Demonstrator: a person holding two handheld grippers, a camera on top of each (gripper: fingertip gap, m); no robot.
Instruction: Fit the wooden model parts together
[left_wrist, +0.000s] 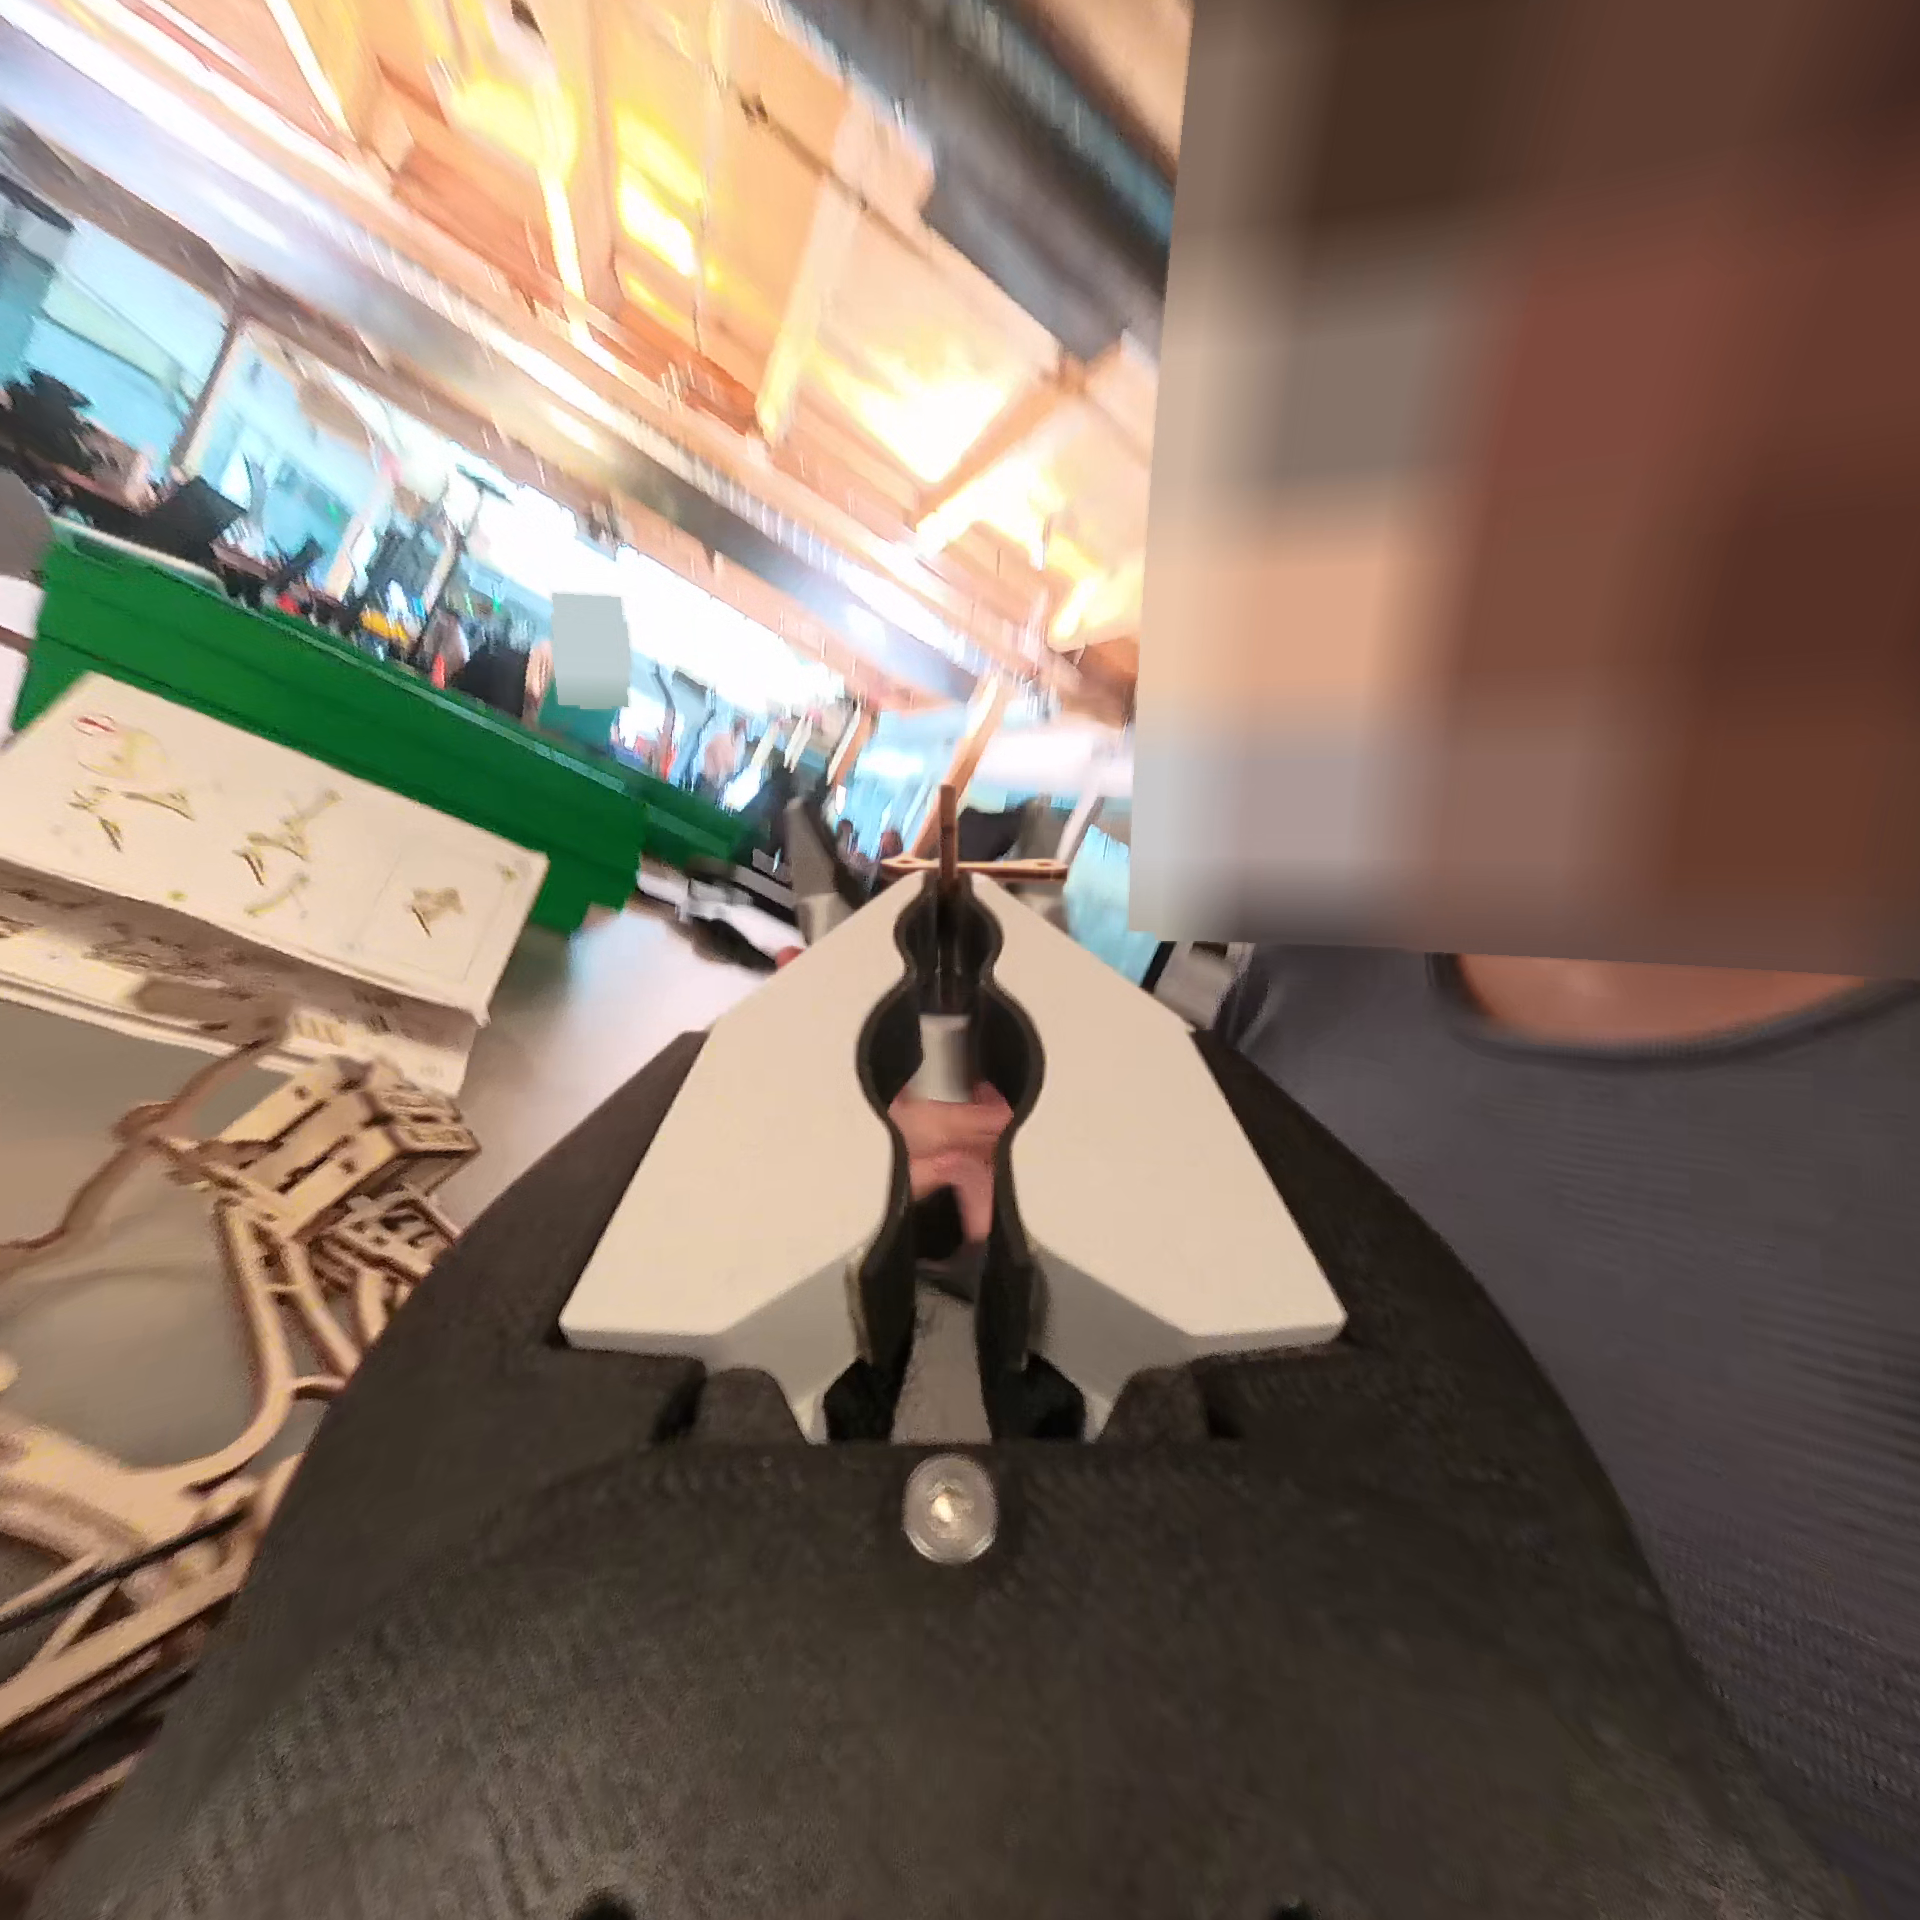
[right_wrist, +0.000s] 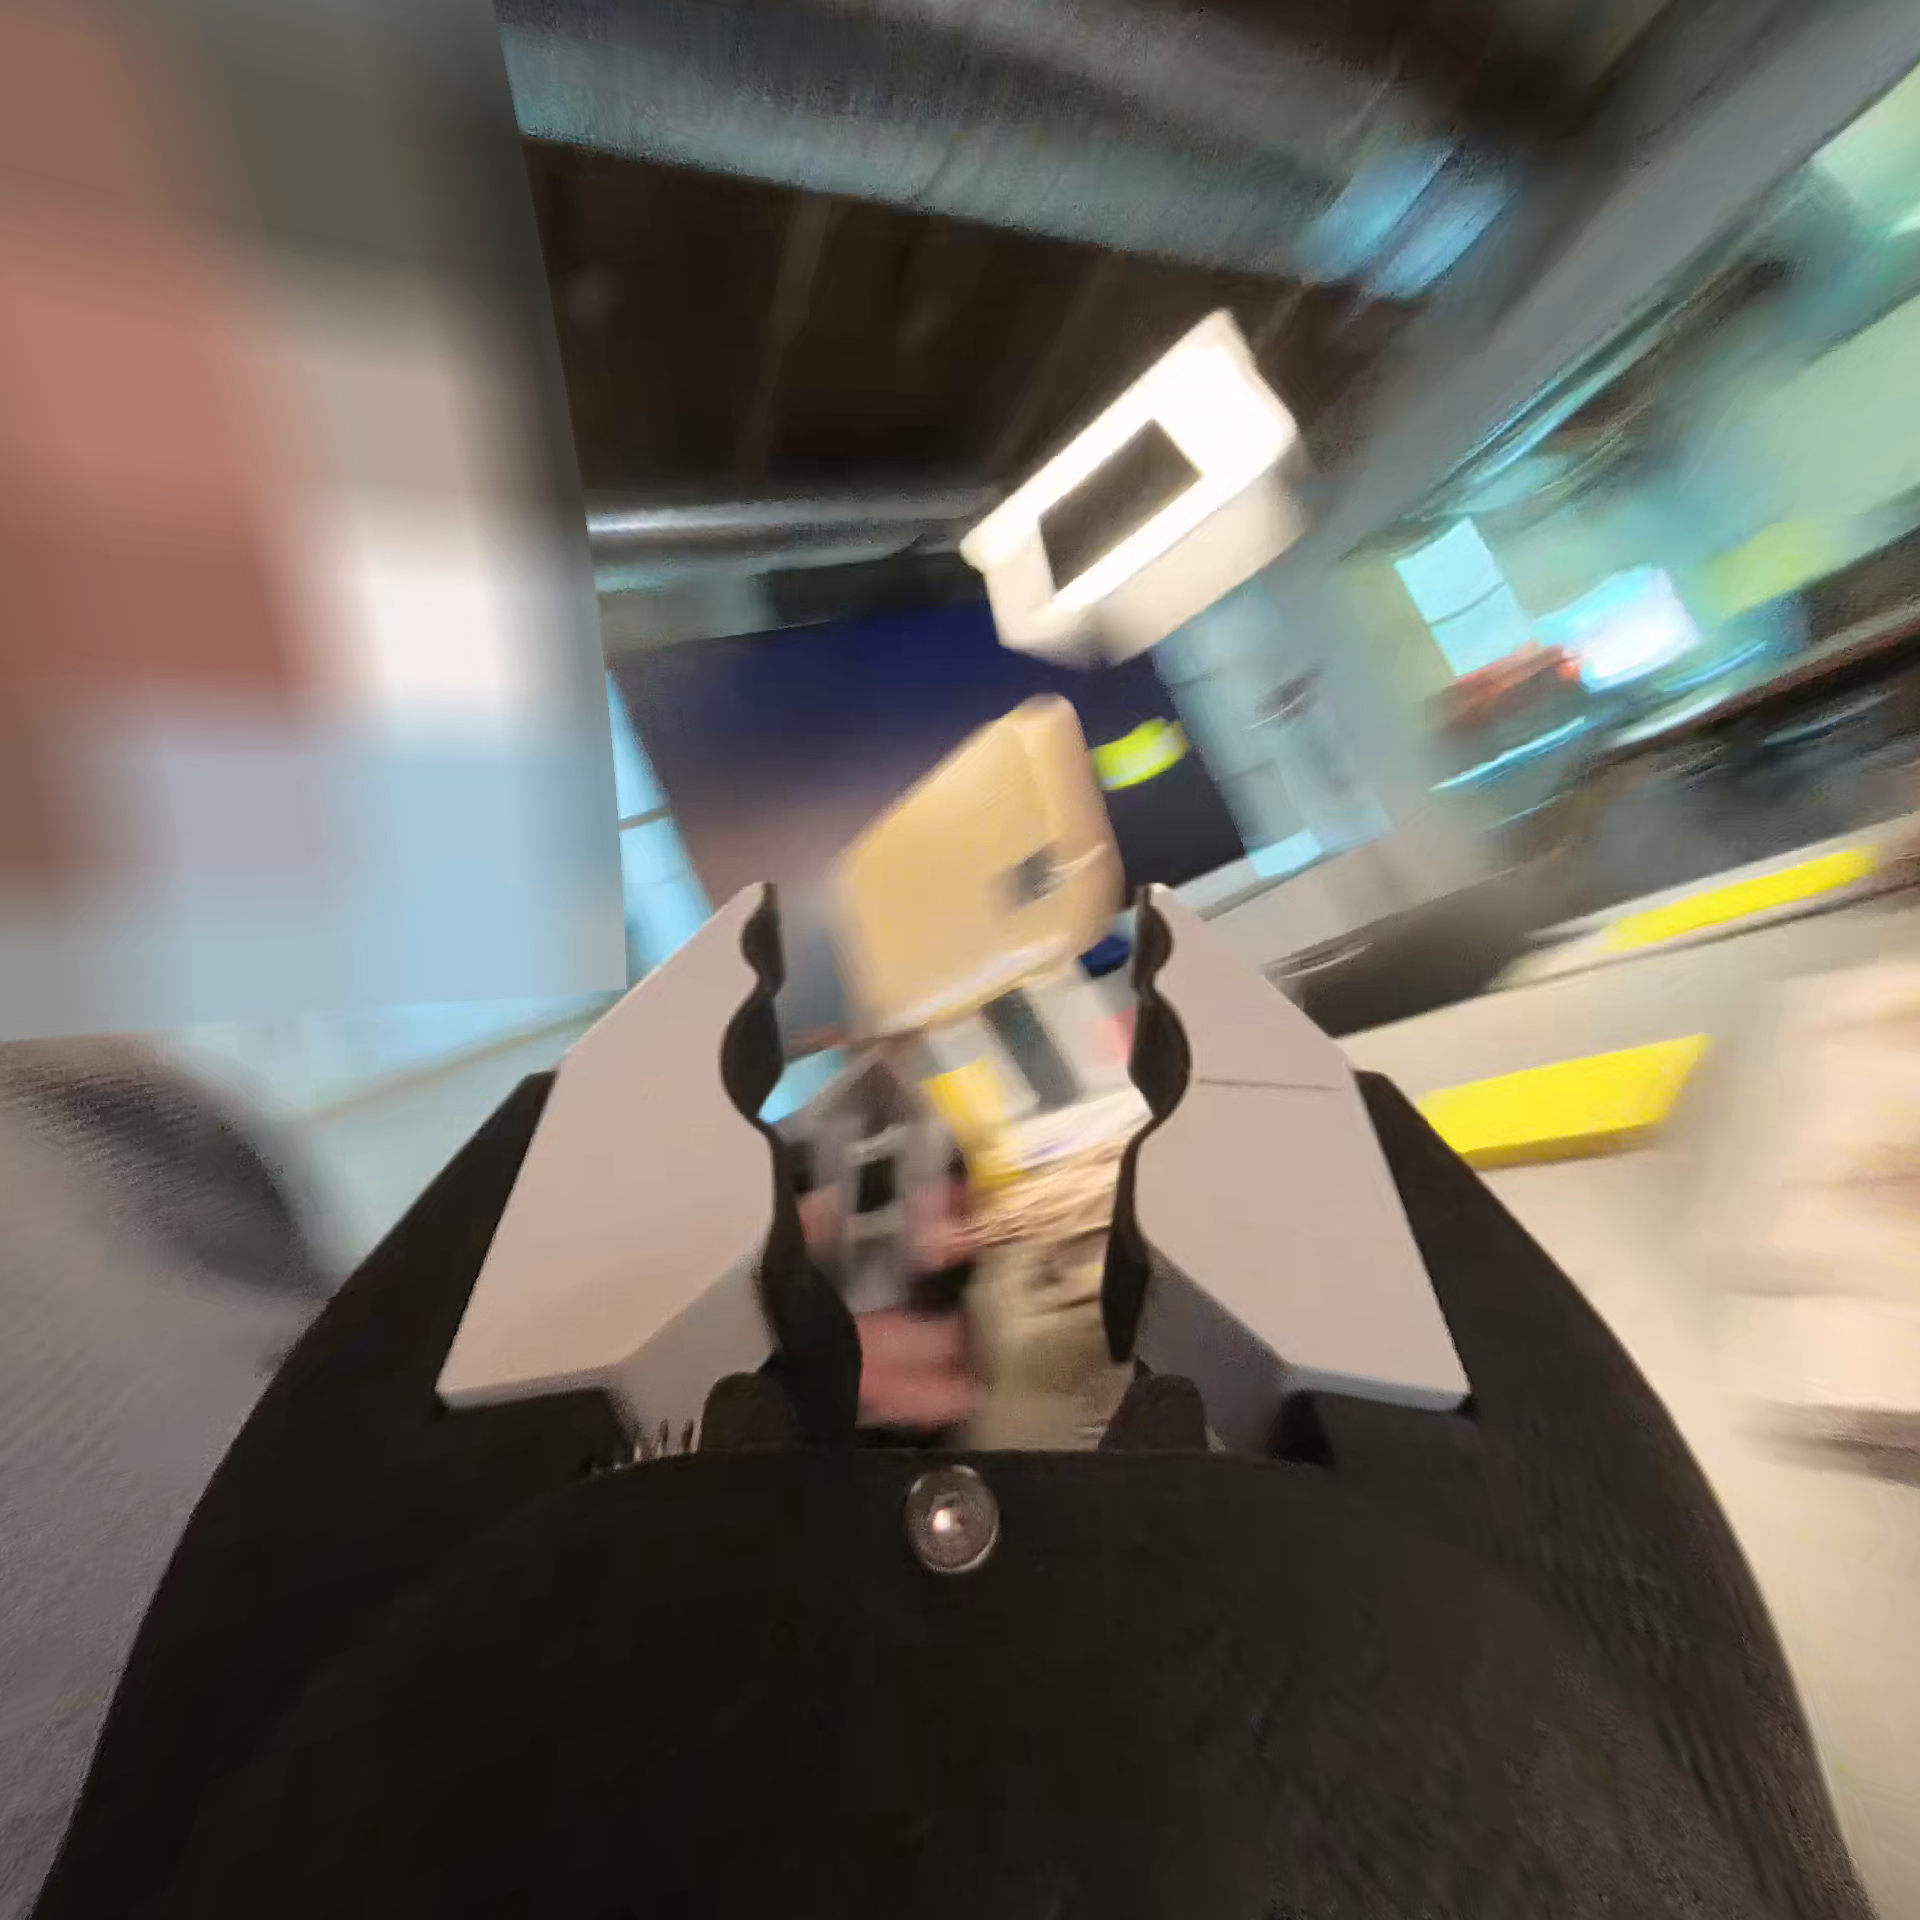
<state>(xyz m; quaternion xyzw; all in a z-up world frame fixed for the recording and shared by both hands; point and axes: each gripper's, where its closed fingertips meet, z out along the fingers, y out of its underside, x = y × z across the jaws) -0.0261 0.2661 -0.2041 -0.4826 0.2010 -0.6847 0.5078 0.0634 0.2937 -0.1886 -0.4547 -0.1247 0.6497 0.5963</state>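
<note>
My left gripper (left_wrist: 948, 883) is shut on a small cross-shaped wooden part (left_wrist: 951, 857) that sticks out past its tips, held up in the air and tilted toward the room. A partly built wooden model (left_wrist: 322, 1143) and cut-out wooden sheets (left_wrist: 125, 1455) lie on the table at the lower left. My right gripper (right_wrist: 951, 914) is open and empty, raised off the table; its view is heavily blurred by motion. The other gripper and a hand (right_wrist: 914, 1340) show dimly between its fingers.
An open instruction booklet (left_wrist: 260, 862) lies on the table (left_wrist: 582, 997) at the left, with a green bench (left_wrist: 312, 696) behind it. A person in a grey shirt (left_wrist: 1610, 1299) is close on the right. Yellow patches (right_wrist: 1558, 1101) show at the right.
</note>
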